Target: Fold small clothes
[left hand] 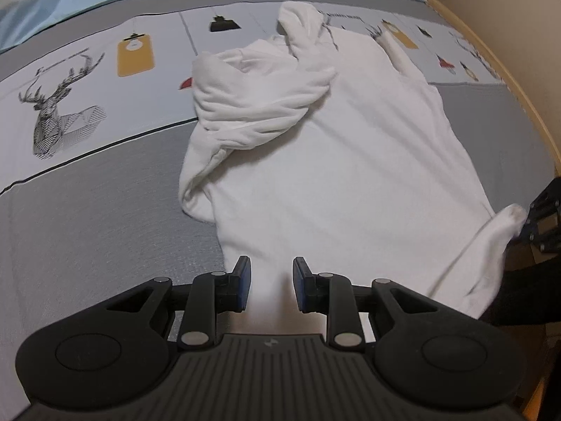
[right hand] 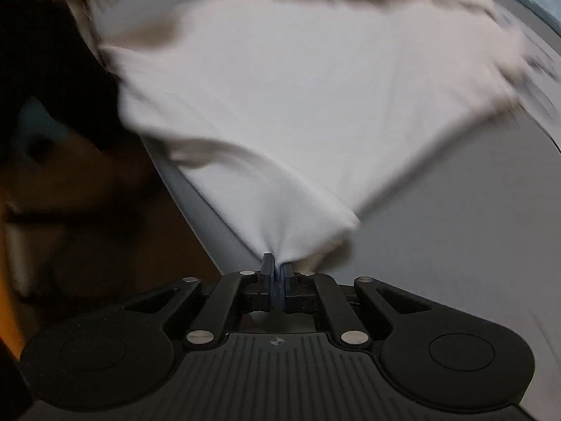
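Meanwhile, the right hand-held gripper (right hand: 279, 270) is pinching a corner of the white garment (left hand: 350, 161) lying on the bed (left hand: 87, 210); the left hand-held gripper (left hand: 271, 268), part-open, is apparently straddling its six-o'clock hem.

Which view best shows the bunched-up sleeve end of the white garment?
The left wrist view: the bunched sleeve lies sharp and whole on the white garment. The right wrist view is motion-blurred and shows mainly the corner pinched in the right claw.
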Demonstrator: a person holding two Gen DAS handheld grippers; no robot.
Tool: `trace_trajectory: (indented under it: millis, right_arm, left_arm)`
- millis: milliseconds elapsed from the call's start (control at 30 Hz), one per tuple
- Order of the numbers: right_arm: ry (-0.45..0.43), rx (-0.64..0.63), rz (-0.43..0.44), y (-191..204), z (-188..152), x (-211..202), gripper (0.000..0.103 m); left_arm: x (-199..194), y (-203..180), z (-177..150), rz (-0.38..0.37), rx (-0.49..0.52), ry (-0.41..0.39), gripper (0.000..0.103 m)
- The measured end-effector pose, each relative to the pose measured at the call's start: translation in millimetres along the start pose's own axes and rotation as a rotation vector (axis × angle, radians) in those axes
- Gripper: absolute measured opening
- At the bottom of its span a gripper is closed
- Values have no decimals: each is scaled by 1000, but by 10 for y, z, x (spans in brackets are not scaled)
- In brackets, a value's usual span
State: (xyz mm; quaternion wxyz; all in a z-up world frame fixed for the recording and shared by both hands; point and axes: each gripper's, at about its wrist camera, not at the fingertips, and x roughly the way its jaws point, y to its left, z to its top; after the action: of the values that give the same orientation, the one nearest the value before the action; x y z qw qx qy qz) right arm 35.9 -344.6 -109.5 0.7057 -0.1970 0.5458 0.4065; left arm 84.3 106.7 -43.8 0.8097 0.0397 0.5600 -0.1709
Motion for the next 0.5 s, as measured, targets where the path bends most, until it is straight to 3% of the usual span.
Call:
trace_trajectory:
  millis: [67,133,233,267,367,500]
  right_arm:
    - [-6,55,-51,-119,-85,-69,2]
    - [-76,144,-130,-277,-35,-220,3]
    - [-244,267,-215,-493,128,-547,9]
    - [-311,308,-238,-547,199,-652,16]
    - [-489,421,-261,-725,445,-892,31]
    - [-623,594,-223,-942,858,-902,34]
  left_arm:
    - [28,-52,40,6,21,6,28]
    - [29,-117,96,12,43,-1,28]
    - [-10,-217,206,31,75,-55,28]
    - [-6,-237,248,38,83,-75,28]
    - [75,-317,397,64,99,-122,28]
    - [257,-438,651,78,114,-183,28]
